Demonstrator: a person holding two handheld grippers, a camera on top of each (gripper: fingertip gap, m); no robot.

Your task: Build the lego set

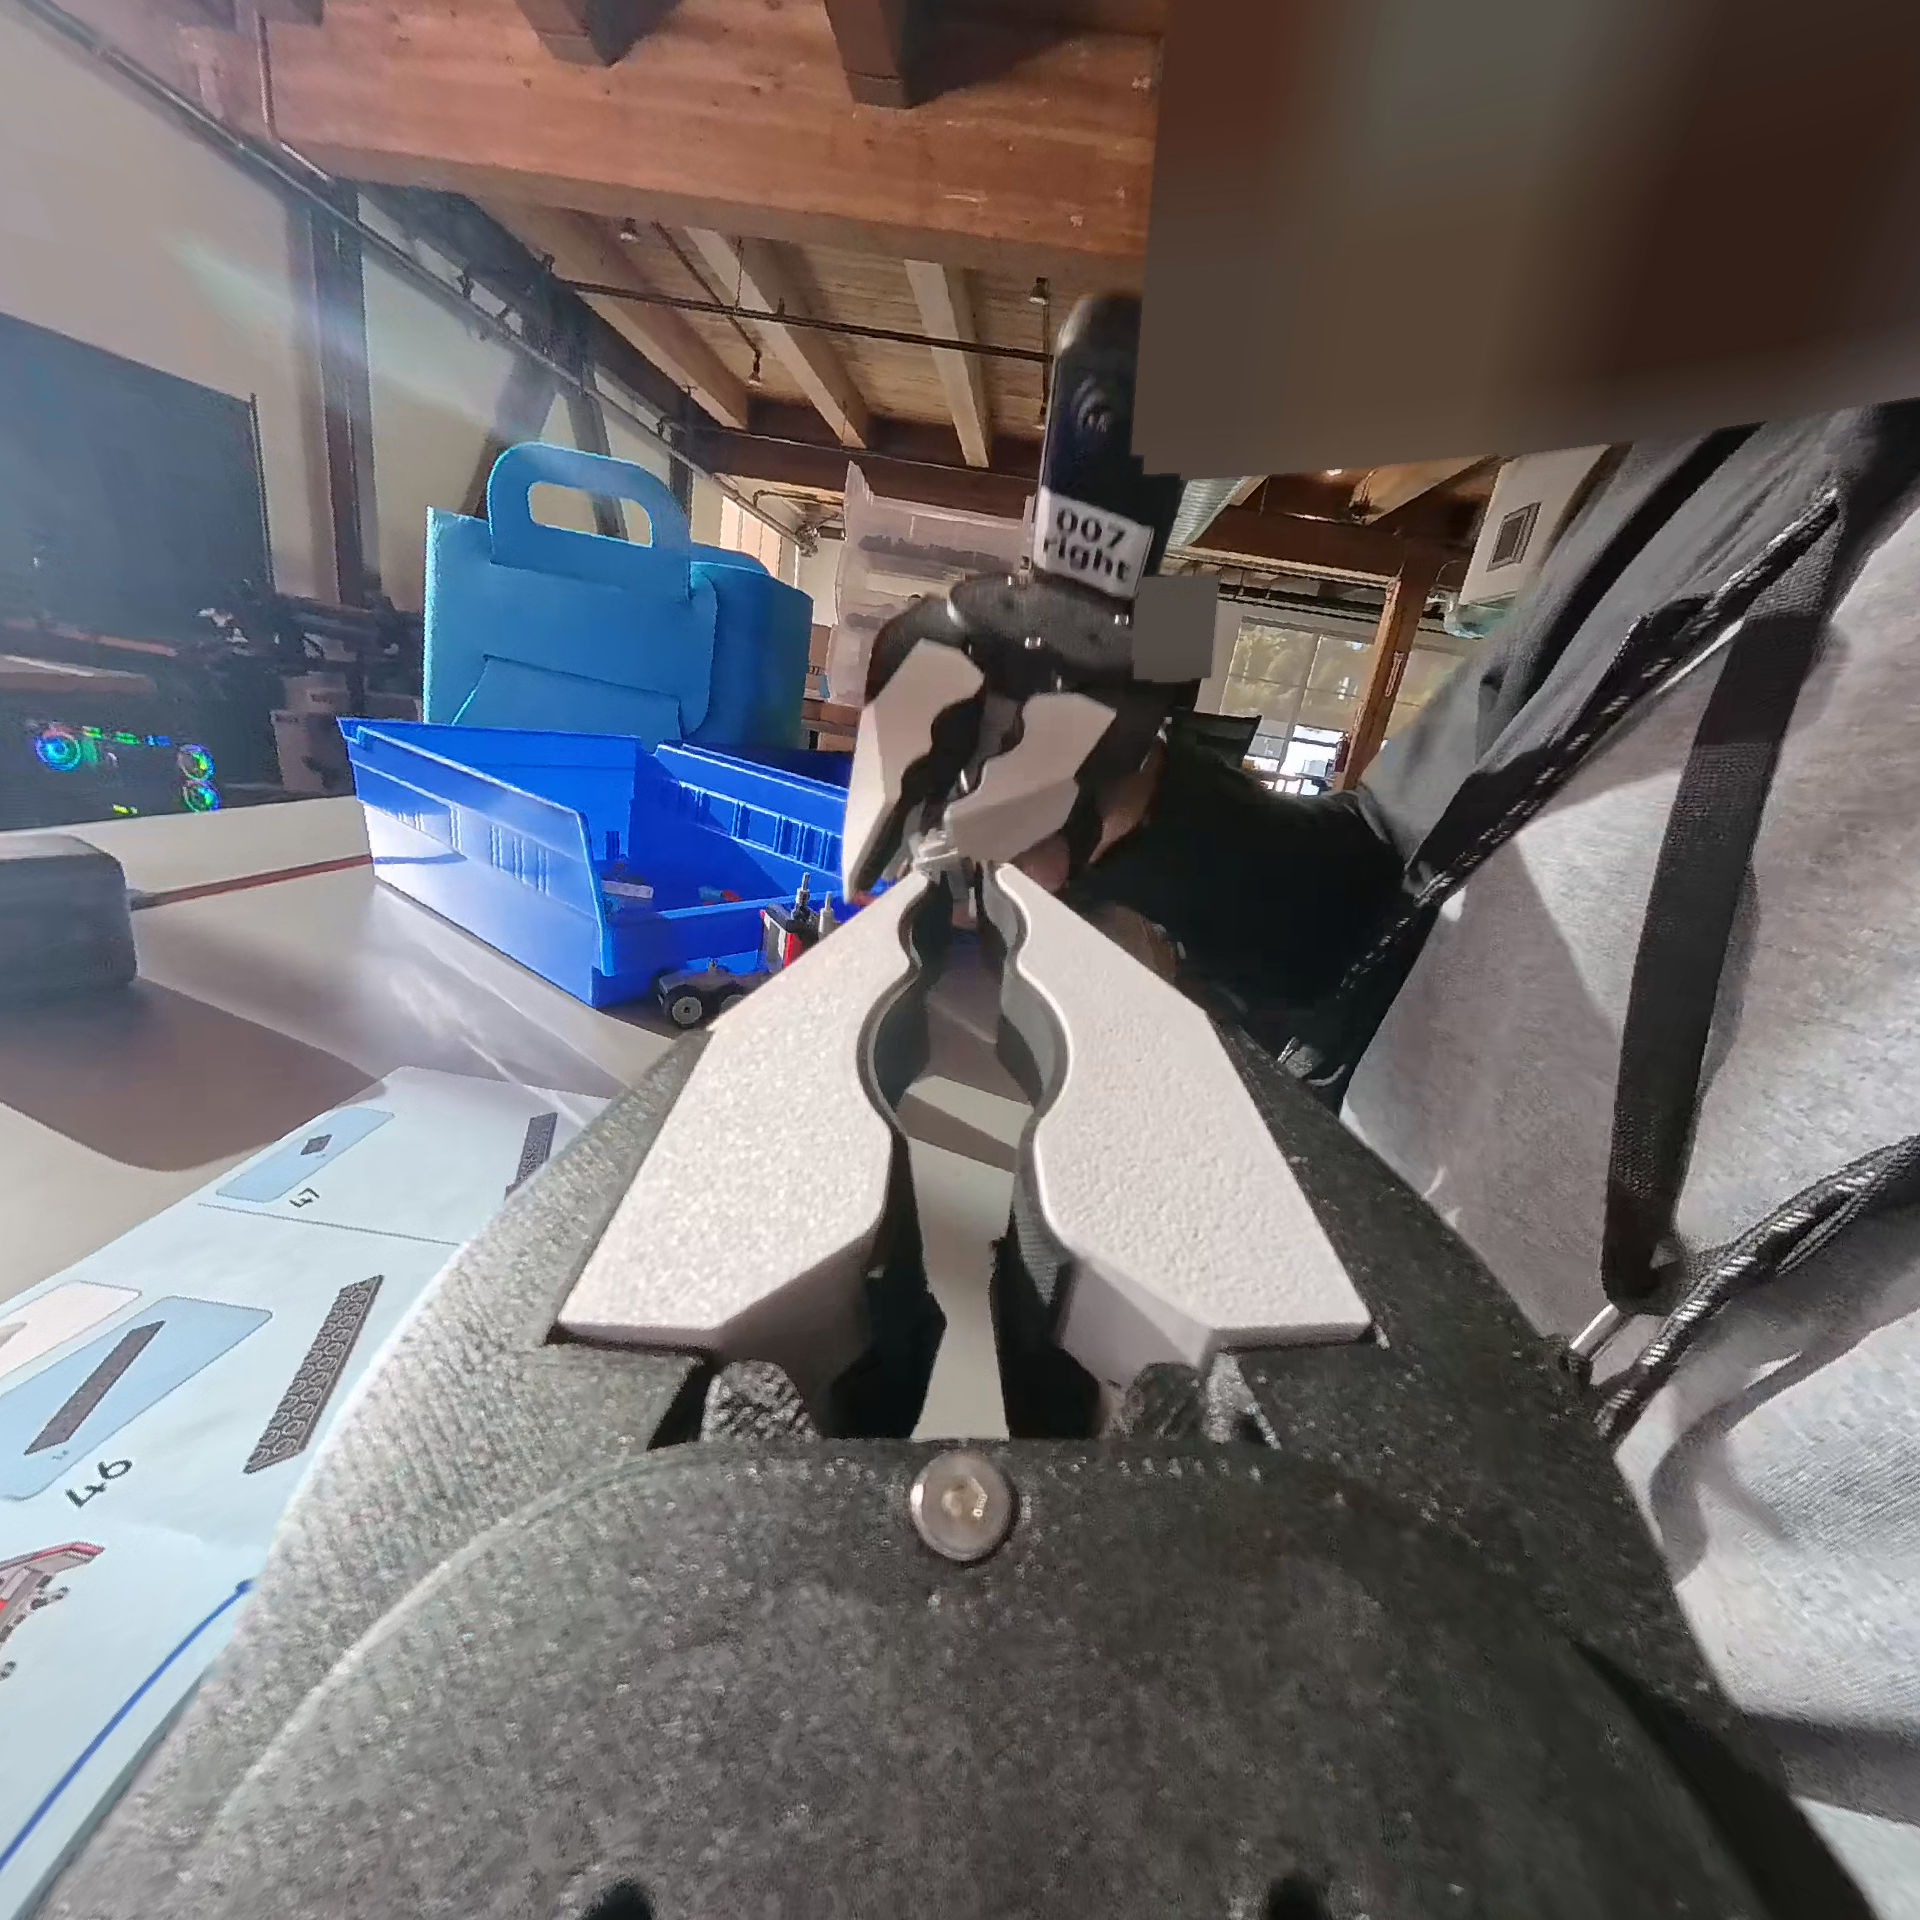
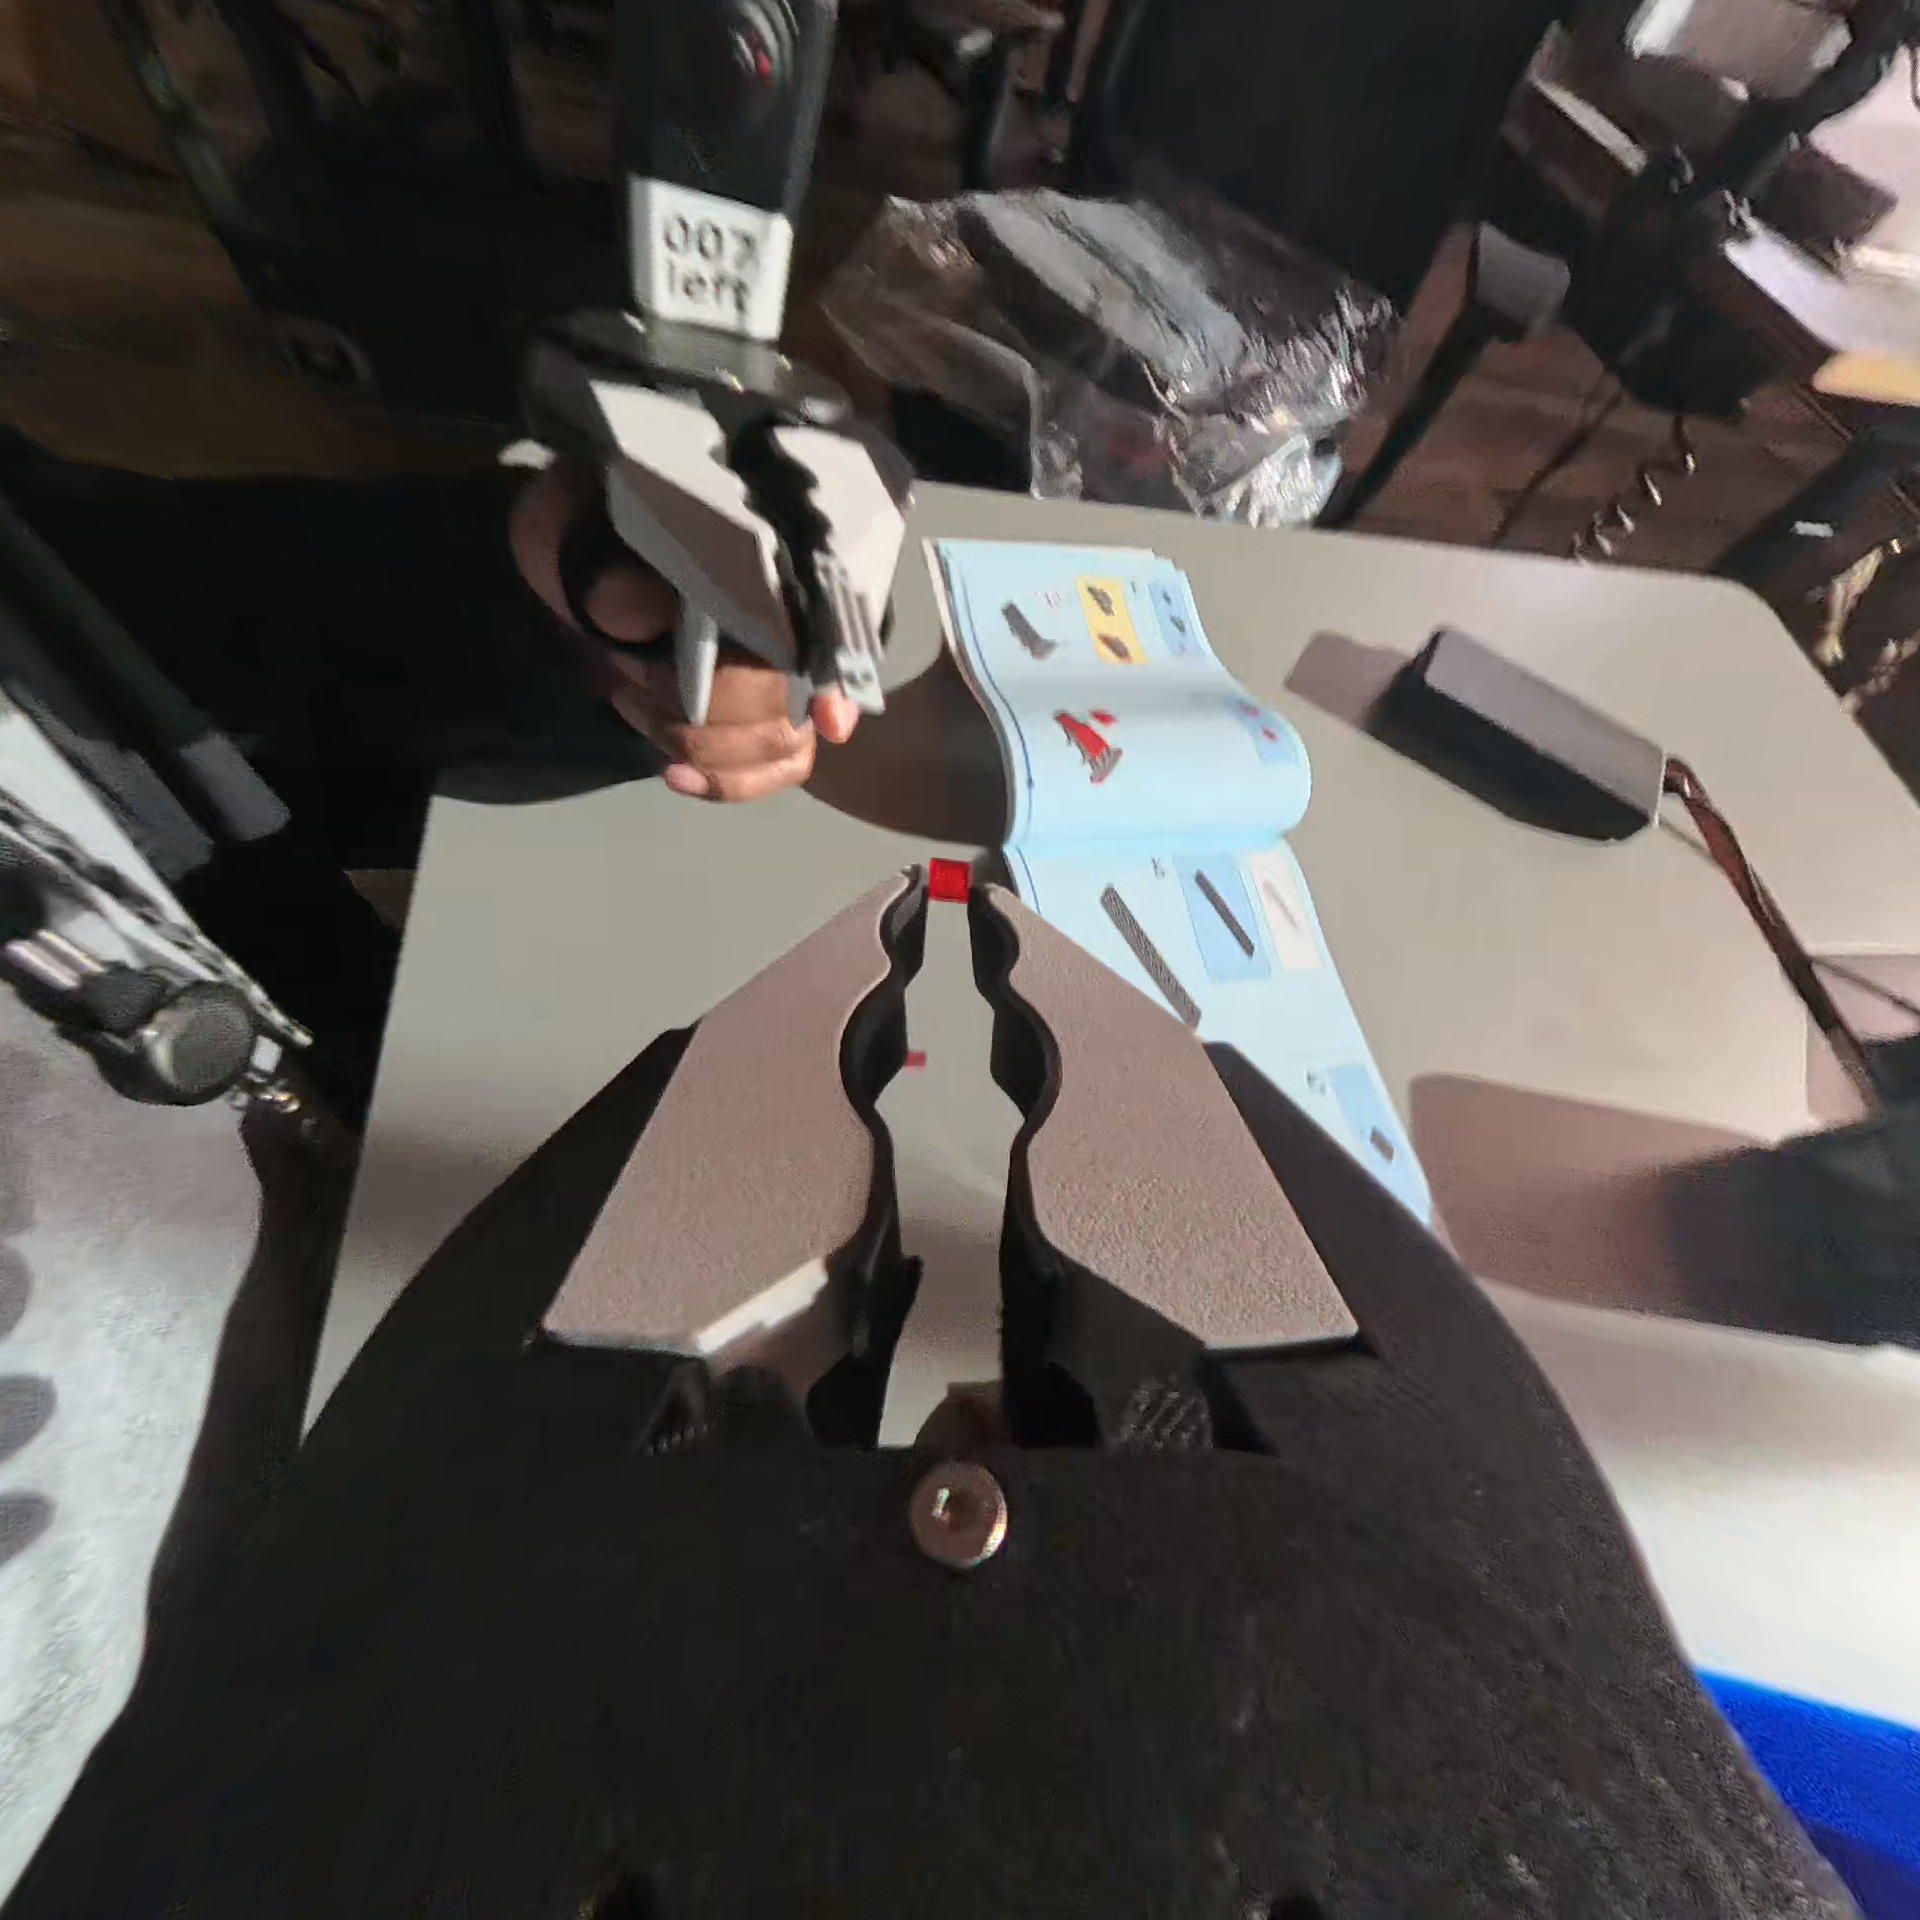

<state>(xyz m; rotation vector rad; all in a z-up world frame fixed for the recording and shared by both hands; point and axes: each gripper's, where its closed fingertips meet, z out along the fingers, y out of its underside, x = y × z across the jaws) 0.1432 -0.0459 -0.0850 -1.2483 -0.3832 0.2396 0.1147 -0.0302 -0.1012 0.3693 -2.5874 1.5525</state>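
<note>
Right gripper [image 2: 948, 896], mid-frame in its own view, pinched on a tiny red square lego piece [image 2: 948, 879]; left gripper [image 2: 774, 691], upper left there, squeezed on a long grey lego piece [image 2: 854, 634]. Small wheeled lego car [image 1: 717, 985], half built, parked beside the blue plastic bin [image 1: 499, 831] at mid-left of the left view. Lots left: pale blue paper instruction booklet [image 2: 1143, 748] open on the grey table [image 2: 623, 935], red piece not yet joined.

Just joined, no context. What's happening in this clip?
A person is building a Lego set with two handheld grippers. The right gripper pinches a small red Lego piece at its jaws' tips above the grey table. The left gripper is raised nearby. A light-blue open instruction booklet lies alongside.
</note>
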